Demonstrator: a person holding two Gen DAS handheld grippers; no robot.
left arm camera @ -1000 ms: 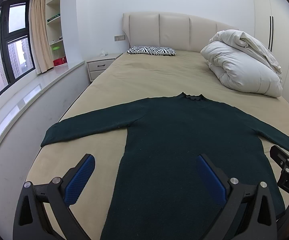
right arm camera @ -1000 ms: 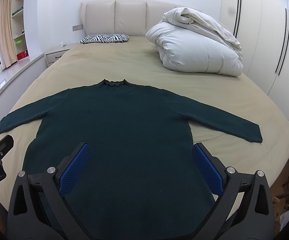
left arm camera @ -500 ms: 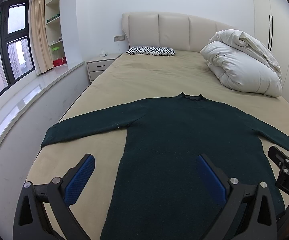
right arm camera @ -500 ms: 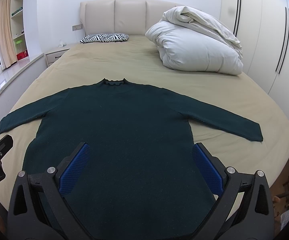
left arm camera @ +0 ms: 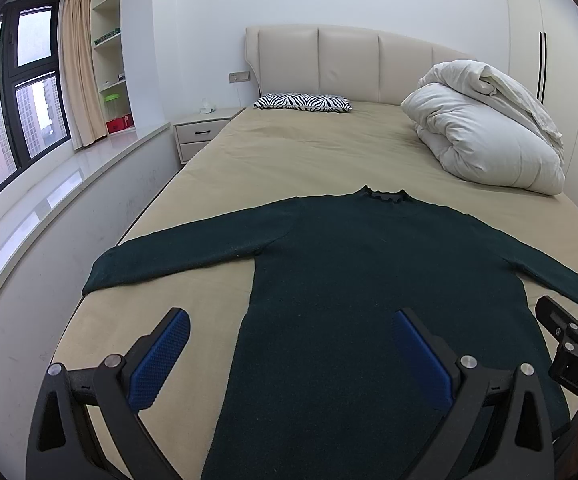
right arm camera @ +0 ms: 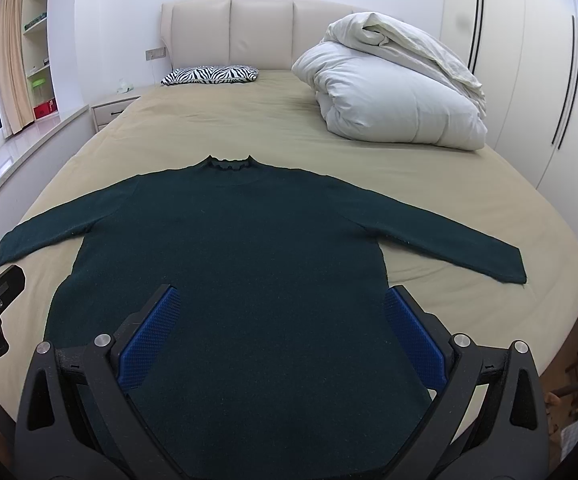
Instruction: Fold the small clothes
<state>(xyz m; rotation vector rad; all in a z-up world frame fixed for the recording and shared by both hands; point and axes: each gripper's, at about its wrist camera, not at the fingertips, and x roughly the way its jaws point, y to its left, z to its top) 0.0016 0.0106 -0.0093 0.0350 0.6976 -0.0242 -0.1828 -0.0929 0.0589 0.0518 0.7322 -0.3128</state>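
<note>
While the dark green sweater (left arm camera: 369, 272) lies spread flat on the bed (left arm camera: 309, 160), front down or up can't tell, collar pointing at the headboard and hem toward the cameras, nothing is folded yet.

Left wrist view: left gripper (left arm camera: 289, 344) hangs above the hem-side part of the sweater, jaws spread wide, holding nothing. One blue pad is over bare sheet left of the sweater body, the other over the body itself, so the sweater's left side edge runs between the jaws. Left sleeve stretches out to the left of the body, cuff near the bed's edge. Right gripper's tip (left arm camera: 569, 340) shows just right of the sweater's lower body. White duvet (left arm camera: 485, 136) sits bundled well beyond the collar, zebra pillow (left arm camera: 303, 102) by the headboard.

Right wrist view: right gripper (right arm camera: 281, 320) also wide apart and empty, both pads over the sweater (right arm camera: 229, 248), near its lower body. Right sleeve runs out to the right, cuff near the bed edge.

Long axis runs collar-to-hem, straight ahead of both jaws; sleeves lie crosswise. Each gripper is nearer its own sleeve, so prob. the left takes the left sleeve, the right the other
</note>
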